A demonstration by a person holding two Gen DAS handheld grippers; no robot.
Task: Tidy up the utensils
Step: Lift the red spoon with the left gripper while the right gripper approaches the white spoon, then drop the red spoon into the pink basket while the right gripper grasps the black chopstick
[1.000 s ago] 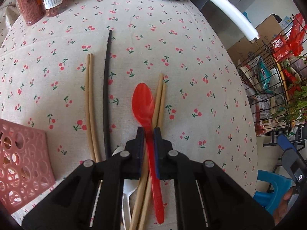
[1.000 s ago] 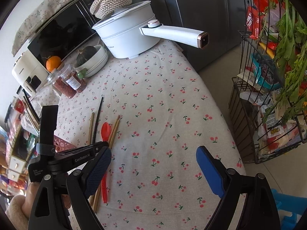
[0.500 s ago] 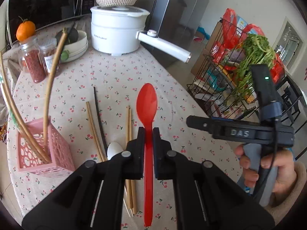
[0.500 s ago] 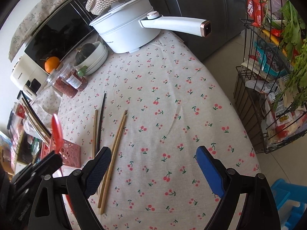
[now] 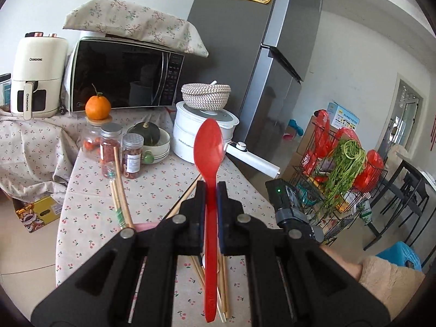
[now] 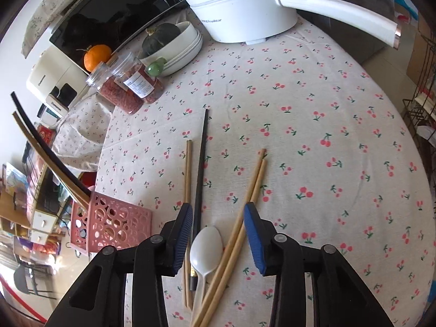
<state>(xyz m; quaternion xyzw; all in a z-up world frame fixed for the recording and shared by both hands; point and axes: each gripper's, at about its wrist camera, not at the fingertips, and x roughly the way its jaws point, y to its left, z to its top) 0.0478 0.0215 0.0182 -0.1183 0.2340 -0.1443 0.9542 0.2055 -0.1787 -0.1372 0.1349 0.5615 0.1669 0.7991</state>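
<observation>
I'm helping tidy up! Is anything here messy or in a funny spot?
Yes. On the table, a white spoon, a black chopstick and two wooden pairs lie loose beside the pink holder. An orange sits oddly on a jar lid.

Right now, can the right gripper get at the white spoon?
Probably yes. The right gripper is open above the white spoon, its bowl between the fingers. The black chopstick and tan chopsticks lie close on either side and may get caught.
</observation>
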